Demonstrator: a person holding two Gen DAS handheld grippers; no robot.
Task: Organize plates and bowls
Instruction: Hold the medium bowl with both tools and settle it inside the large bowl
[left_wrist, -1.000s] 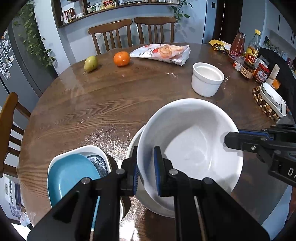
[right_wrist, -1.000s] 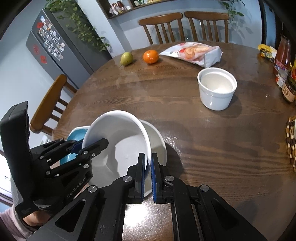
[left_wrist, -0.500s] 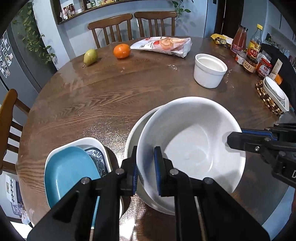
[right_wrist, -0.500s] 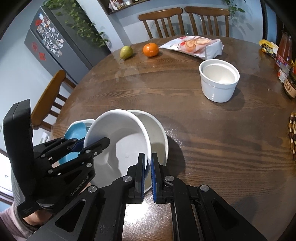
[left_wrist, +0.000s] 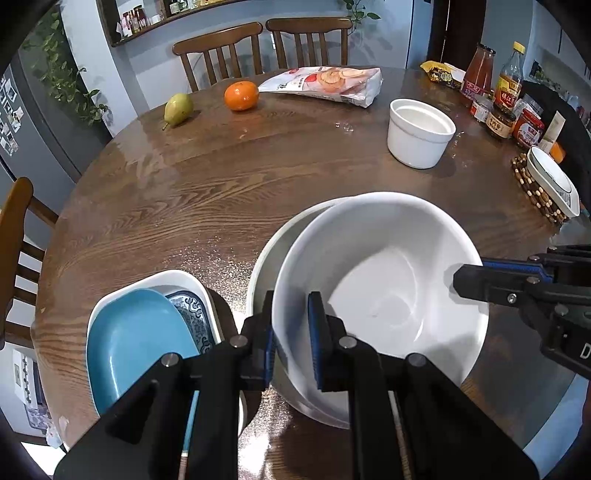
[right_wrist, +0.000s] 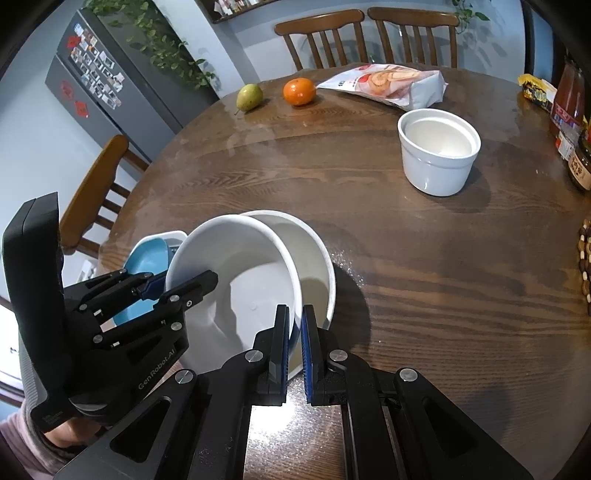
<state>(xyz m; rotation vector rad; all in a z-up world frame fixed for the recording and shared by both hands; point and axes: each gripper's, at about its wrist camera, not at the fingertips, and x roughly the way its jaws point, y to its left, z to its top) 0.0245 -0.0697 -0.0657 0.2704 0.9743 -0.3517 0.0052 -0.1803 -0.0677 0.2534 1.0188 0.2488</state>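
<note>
White bowl (left_wrist: 380, 291) hangs tilted over a second bowl (left_wrist: 266, 258) near the surface's (left_wrist: 221, 192) front edge, each hand-held gripper, left (left_wrist: 290, 339) and right (right_wrist: 293, 339), clamped on opposite rims. Lowering both sides evenly should nest it without clinking.

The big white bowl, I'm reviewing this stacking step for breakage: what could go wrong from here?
1. The big white bowl hangs tilted, pinched only at its rim by the left gripper and right gripper; it could slip.
2. It sits off-centre over the lower bowl, so lowering may knock rims.
</note>
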